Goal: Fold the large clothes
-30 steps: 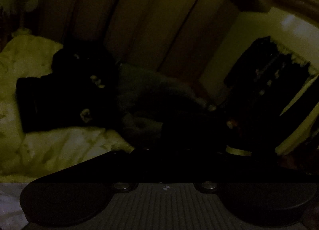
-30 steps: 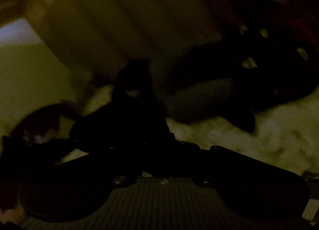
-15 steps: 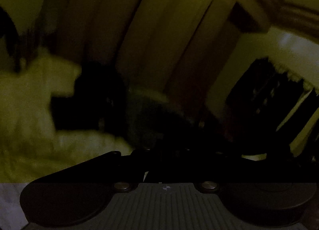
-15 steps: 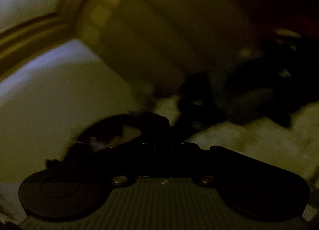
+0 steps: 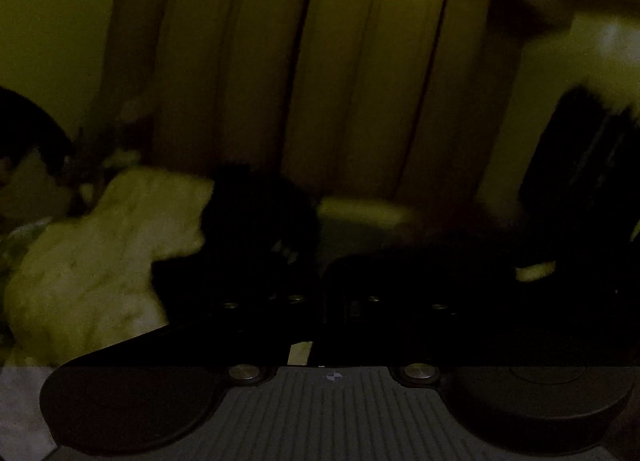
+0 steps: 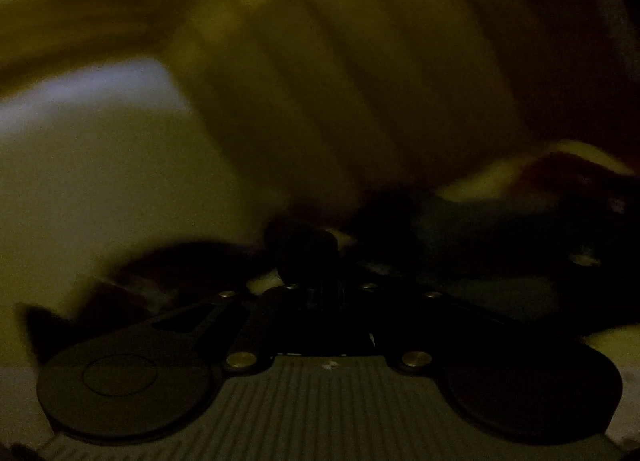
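Both views have swung upward since a second ago, so panelled wooden doors [image 5: 304,73] fill more of the scene. Left gripper [image 5: 316,285] and right gripper [image 6: 320,269] sit in darkness; I cannot tell their grip. Beyond them, a dark rumpled garment [image 5: 256,229] lies on the pale crumpled bedding [image 5: 100,261].

Left gripper [image 5: 320,285] points forward and level, its fingers drawn close together out front, dark against dark (too murky to call whether the tips meet). Right gripper [image 6: 316,261] also aims forward, tilted slightly, fingers pulled in to the centre line, their tips lost in shadow and blur.
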The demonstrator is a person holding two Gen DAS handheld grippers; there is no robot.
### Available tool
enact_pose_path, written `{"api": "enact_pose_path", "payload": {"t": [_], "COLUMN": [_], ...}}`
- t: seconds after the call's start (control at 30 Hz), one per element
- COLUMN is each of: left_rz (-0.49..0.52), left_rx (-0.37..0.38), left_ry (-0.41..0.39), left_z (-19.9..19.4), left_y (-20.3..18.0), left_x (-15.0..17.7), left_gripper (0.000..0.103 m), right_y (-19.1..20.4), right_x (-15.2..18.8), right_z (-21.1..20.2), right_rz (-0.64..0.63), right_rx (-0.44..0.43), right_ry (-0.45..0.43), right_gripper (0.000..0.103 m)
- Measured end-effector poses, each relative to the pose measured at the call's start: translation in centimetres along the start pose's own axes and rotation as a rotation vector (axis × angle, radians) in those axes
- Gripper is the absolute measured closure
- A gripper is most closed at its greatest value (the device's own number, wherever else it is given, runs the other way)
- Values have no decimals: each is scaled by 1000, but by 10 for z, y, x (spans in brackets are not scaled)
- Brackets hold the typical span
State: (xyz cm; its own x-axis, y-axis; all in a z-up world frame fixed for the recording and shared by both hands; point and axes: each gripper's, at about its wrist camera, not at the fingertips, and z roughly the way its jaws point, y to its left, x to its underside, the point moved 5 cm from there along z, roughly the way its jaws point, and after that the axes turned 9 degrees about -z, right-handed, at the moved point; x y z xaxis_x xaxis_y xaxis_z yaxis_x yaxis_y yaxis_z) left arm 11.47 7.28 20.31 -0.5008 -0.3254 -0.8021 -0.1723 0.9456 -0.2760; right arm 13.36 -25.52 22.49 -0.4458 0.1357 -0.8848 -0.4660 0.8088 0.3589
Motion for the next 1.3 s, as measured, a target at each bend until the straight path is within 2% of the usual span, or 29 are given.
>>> {"api": "enact_pose_path", "payload": {"t": [0.03,0.07,0.1,0.13,0.17,0.2,0.23,0.27,0.3,0.33,0.4,0.43,0.5,0.6,0.77,1.07,1.3], "left_rz": [26,66,95,107,124,152,178,200,204,190,161,160,183,201,229,236,210], "left_rx": [-17,-42,-90,-135,-155,-173,-203,-244,-268,-280,-291,-299,-328,-324,-275,-248,-263], "left_ry": [37,74,133,182,208,237,275,311,338,368,402,416,426,396,393,430,503], "left_z": [28,58,89,113,137,160,177,193,196,201,200,200,197,187,172,137,106], "left_y": [1,-1,-1,1,2,5,8,14,24,34,51,57,64,56,31,0,0], "left_x": [11,22,34,48,59,72,85,99,110,121,138,144,151,143,137,159,202], "left_gripper": [58,54,39,25,14,0,0,0,0,0,0,0,0,0,0,0,0], "right_y": [-13,-25,-40,-53,-69,-85,-97,-105,-113,-119,-126,-135,-142,-154,-137,-83,-49], "right_x": [9,18,29,41,54,67,80,90,101,112,125,142,169,205,246,259,288], "right_z": [29,53,79,102,120,132,137,139,142,139,132,136,113,89,60,62,72], "right_rz": [-2,3,-3,-20,-15,15,44,70,98,110,103,99,133,233,275,164,61], "right_rx": [62,120,199,279,364,440,476,493,513,521,513,518,540,538,518,345,237], "right_ry": [49,90,139,189,240,281,300,319,352,368,388,410,455,505,599,642,721], "right_gripper": [95,95,94,88,80,78,68,49,43,41,39,33,30,30,30,25,25]}}
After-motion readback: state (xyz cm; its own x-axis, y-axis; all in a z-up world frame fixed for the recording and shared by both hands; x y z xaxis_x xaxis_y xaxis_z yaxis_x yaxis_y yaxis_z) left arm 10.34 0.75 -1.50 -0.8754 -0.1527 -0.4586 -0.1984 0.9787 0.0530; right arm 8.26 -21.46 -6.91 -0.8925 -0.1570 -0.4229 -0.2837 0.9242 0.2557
